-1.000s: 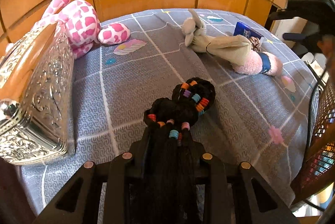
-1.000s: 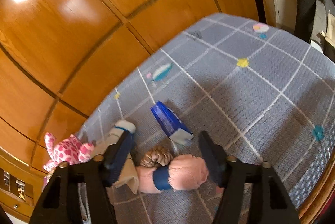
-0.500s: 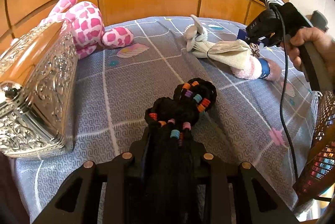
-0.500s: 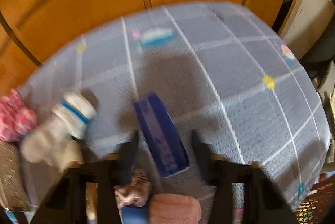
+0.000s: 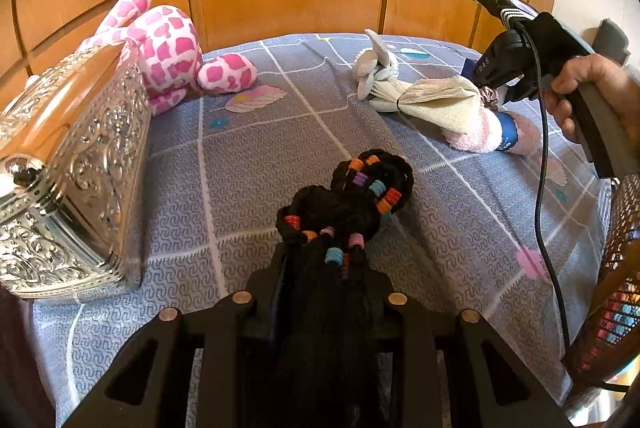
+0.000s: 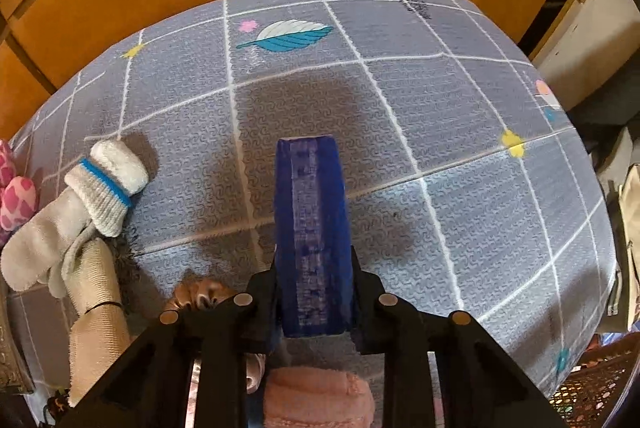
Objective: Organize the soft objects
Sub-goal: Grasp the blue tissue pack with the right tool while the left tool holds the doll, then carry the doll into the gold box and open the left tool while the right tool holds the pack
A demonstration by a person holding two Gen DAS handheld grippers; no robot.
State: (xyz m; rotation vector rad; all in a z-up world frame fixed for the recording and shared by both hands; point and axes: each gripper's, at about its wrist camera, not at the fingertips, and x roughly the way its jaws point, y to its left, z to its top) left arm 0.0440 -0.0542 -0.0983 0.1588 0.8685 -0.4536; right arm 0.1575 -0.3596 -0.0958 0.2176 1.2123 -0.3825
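At lower centre my left claw [image 5: 320, 268] pinches the beaded braid [image 5: 352, 199]; right claw [image 6: 314, 292] squeezes the blue pack [image 6: 312, 236] above the bed [image 6: 460, 155]. I judge both mid-pickup; next, carry each to its place, perhaps the box [image 5: 80, 163] at left.

White letters "DAS" stand on the black right claw [image 5: 490, 69].
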